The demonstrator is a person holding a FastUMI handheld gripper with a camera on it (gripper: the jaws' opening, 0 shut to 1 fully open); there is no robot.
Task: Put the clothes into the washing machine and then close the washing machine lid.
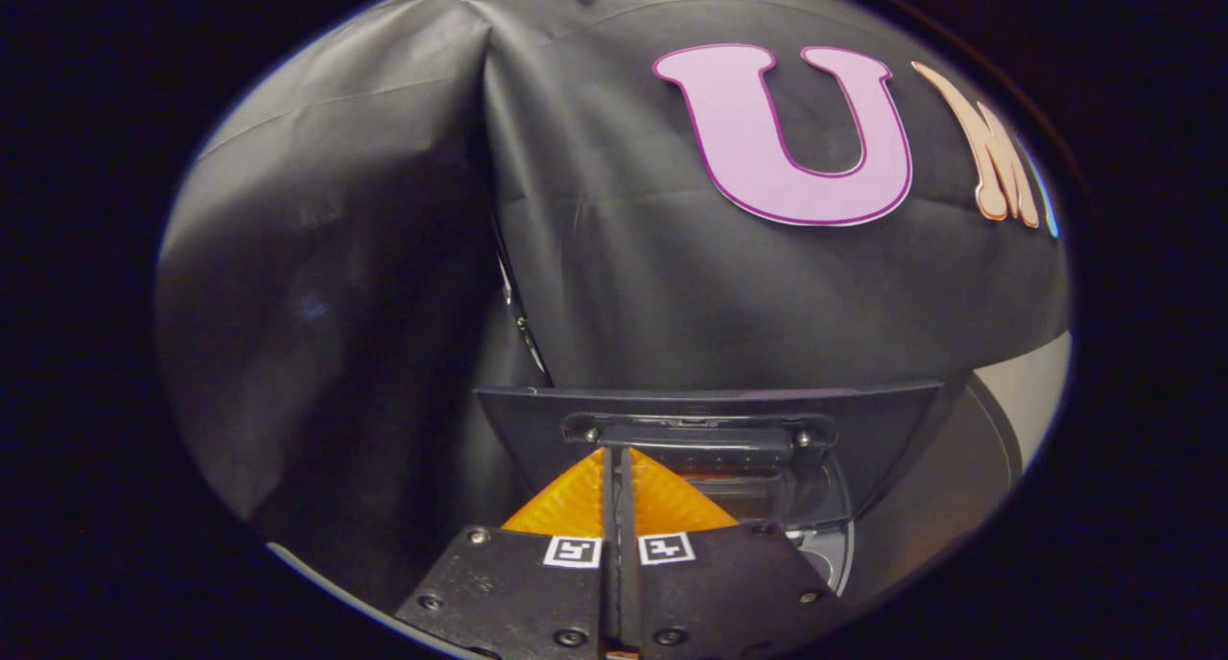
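Orange fingers [576, 502] pressed together, only a thin dark seam between them; the gripper [618, 478] is clenched on nothing. Just ahead stands the washer lid [883, 420], dark, raised upright, its handle bar [698, 436] touching or nearly touching the fingertips. Likely the closed tips serve as a blunt pusher to tip the lid down. The drum rim [830, 554] sits below, right of the fingers. Clothes: probably inside already; cannot tell.
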